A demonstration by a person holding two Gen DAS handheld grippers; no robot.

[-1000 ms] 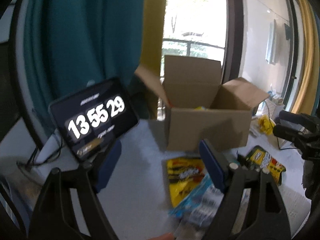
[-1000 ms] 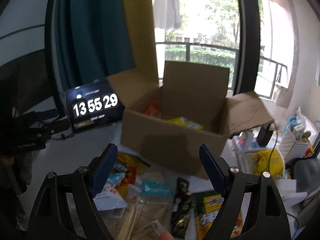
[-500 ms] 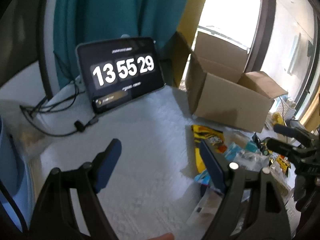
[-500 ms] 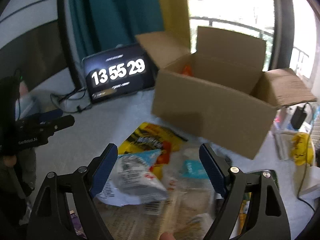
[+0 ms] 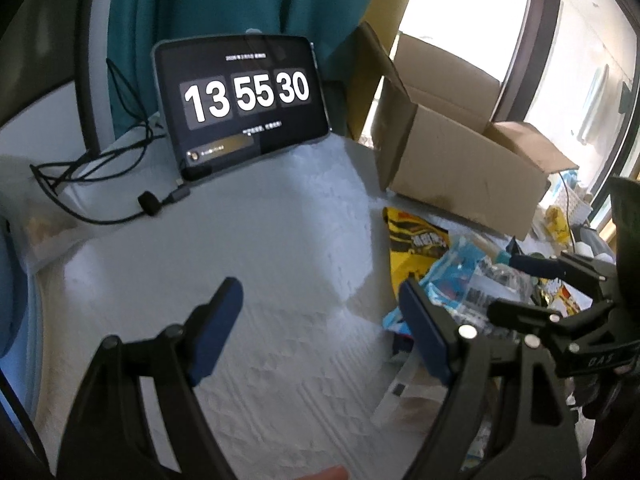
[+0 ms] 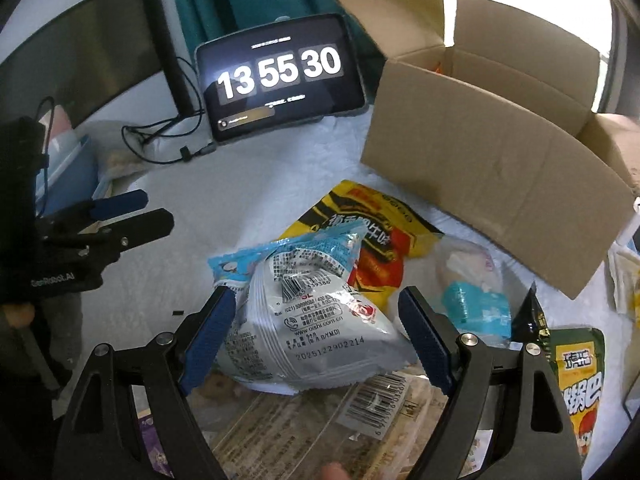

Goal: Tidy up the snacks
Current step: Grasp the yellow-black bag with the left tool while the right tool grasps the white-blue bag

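Snacks lie heaped on the white textured tabletop point(image 6: 280, 184) in front of an open brown cardboard box point(image 6: 492, 184); topmost is a puffy blue-and-white foil snack bag point(image 6: 308, 312), resting on a yellow-and-black packet point(image 6: 360, 216). The bag sits squarely between the blue pads of the right claw point(image 6: 316, 332), its long axis running roughly from one pad to the other; the jaws are closing, though neither pad visibly presses it yet. The left claw point(image 5: 320, 332) is spread and empty over bare tabletop, with the pile off to its right, so the right hand is nearer. Compared with a second ago, both views have tipped down from the box towards the tabletop, and the tablet clock point(image 6: 280, 76) reads 13 55 30 rather than 13 55 29.
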